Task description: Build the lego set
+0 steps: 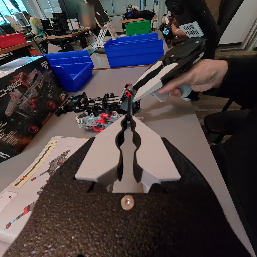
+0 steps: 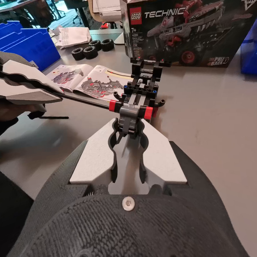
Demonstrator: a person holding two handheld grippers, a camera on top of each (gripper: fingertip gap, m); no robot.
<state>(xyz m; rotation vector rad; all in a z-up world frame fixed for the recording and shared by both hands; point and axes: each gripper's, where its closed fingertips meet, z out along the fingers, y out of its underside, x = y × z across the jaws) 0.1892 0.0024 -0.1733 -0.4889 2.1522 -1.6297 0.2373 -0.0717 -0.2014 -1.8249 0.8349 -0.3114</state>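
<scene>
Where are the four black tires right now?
In the right wrist view, the tires sit clustered on the table at upper left, between the blue bin and the set's box, behind the open manual.

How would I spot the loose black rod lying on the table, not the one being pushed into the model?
Start at the open instruction booklet on the grey table, then look nearer, below the left gripper. The loose black rod lies flat and alone on the bare surface, whereas the other black rod is pinched in that gripper and enters the model's red bush.

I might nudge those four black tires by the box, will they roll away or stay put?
The tires lie flat on the table, so they would probably slide, not roll. Their knobby tread looks rubbery and likely grips. They look small and probably light.
</scene>
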